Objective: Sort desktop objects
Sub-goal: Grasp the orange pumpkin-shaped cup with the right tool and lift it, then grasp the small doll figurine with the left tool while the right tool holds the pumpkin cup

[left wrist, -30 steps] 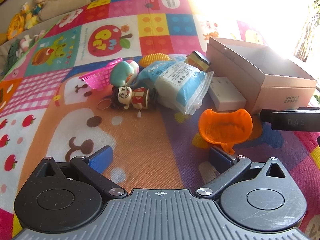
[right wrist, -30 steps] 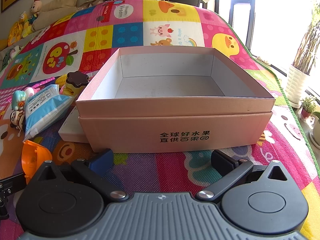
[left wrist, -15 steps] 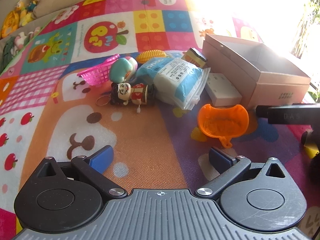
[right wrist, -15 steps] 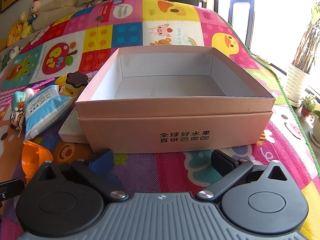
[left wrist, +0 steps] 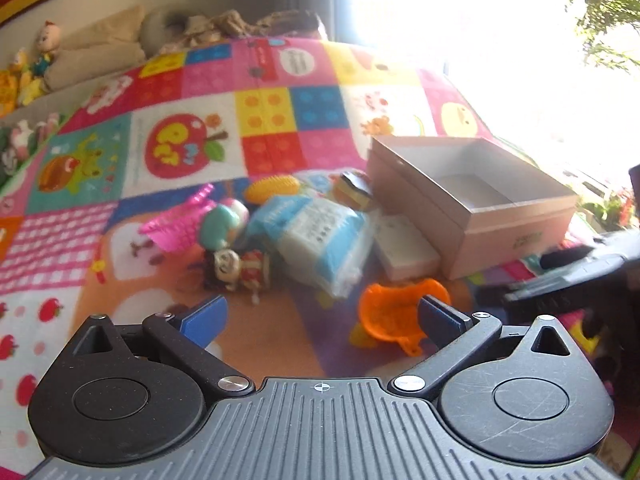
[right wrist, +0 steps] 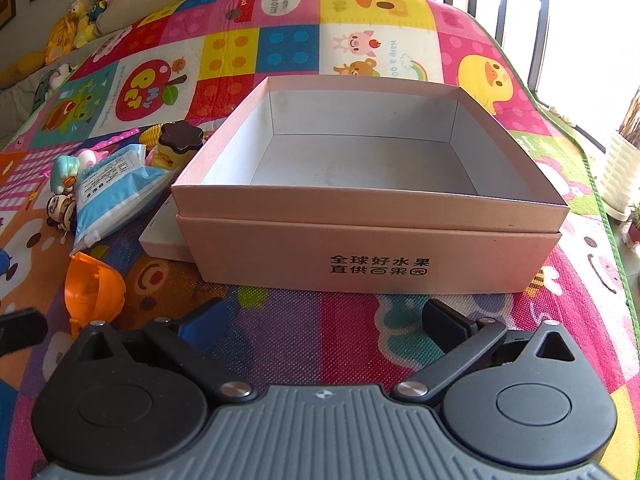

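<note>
Toys and packets lie scattered on the colourful play mat [left wrist: 192, 100] ahead of the left gripper [left wrist: 320, 316], whose blue-padded fingers [left wrist: 204, 316] stand wide apart with nothing between them. Just ahead of its right finger sits an orange plastic scoop [left wrist: 390, 314], hollow side up. Further forward and slightly left lies a small doll figure [left wrist: 236, 266] on its side, with a teal round toy [left wrist: 222, 220] and a pink basket [left wrist: 180, 222] just beyond it. A blue and white packet [left wrist: 320, 240] rests straight ahead, touching the doll's side, and a yellow ribbed toy [left wrist: 272, 188] shows behind it. A flat white box [left wrist: 408, 248] lies between the packet and the open pink cardboard box [left wrist: 516, 232], which stands ahead to the right. That view is blurred, so finer detail cannot be told. The right gripper [right wrist: 320, 320] is likewise fully spread and holds nothing; the cardboard box [right wrist: 360, 256] stands directly in front of it, its bare grey floor in view. To this gripper's forward left a pudding-shaped toy with a dark lid [right wrist: 180, 140] sits near the box's far left corner, and the scoop [right wrist: 94, 284] lies just left of the left finger
</note>
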`<state>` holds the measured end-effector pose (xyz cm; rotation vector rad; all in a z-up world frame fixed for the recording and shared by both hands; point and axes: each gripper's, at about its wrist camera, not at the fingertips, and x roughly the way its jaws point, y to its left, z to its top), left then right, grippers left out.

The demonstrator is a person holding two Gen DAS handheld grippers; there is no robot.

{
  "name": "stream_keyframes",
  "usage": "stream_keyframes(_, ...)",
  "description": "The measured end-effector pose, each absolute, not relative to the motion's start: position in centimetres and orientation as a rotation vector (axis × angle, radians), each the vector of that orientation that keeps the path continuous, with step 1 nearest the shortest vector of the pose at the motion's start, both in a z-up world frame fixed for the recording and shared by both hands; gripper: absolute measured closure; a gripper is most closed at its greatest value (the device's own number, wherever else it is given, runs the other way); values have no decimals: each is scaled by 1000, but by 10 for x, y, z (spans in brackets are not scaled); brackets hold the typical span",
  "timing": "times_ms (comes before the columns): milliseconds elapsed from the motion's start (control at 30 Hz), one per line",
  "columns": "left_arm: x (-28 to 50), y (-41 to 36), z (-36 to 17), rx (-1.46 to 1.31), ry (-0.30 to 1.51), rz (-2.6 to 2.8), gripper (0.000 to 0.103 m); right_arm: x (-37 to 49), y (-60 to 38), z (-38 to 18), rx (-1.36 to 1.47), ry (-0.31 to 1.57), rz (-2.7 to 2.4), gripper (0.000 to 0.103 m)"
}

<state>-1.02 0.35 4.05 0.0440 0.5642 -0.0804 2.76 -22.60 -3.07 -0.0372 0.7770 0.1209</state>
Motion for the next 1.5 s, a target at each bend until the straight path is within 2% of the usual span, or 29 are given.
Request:
stream_keyframes(100,-6,35,53,-9,523,69,0,12,-217,-23,-51,757,245,0)
stream_keyframes(300,-1,82,56,-124,560,164,0,-27,-146,-8,-289,528,403,3)
stream_keyframes(333,-3,82,54,-121,564,156,0,-26,-134,-10,-323,518,419,7)
stream_keyframes(467,-6,72,48,-71,577,103,0,-7,-108,-19,-337,617,470,51)
stream_keyframes(500,-5,67,46,-53,577,88,0,-7,-111,-19,-310,628,472,53)
stream_keyframes(767,41,39,19,36,627,2,1,-40,-201,11,-207,555,269,53)
stream_keyframes(800,48,37,16,47,633,6,3,-40,-217,14,-196,546,215,53)
stream_keyframes(867,58,34,12,68,650,13,22,-39,-249,22,-158,534,120,53)
stream_keyframes(1067,60,38,11,51,667,12,10,0,-343,35,45,514,-164,53)
stream_keyframes(1167,54,41,11,67,663,-11,8,35,-371,20,113,566,-213,53)
stream_keyframes(1500,60,51,10,56,673,-41,7,57,-323,15,41,563,-71,54)
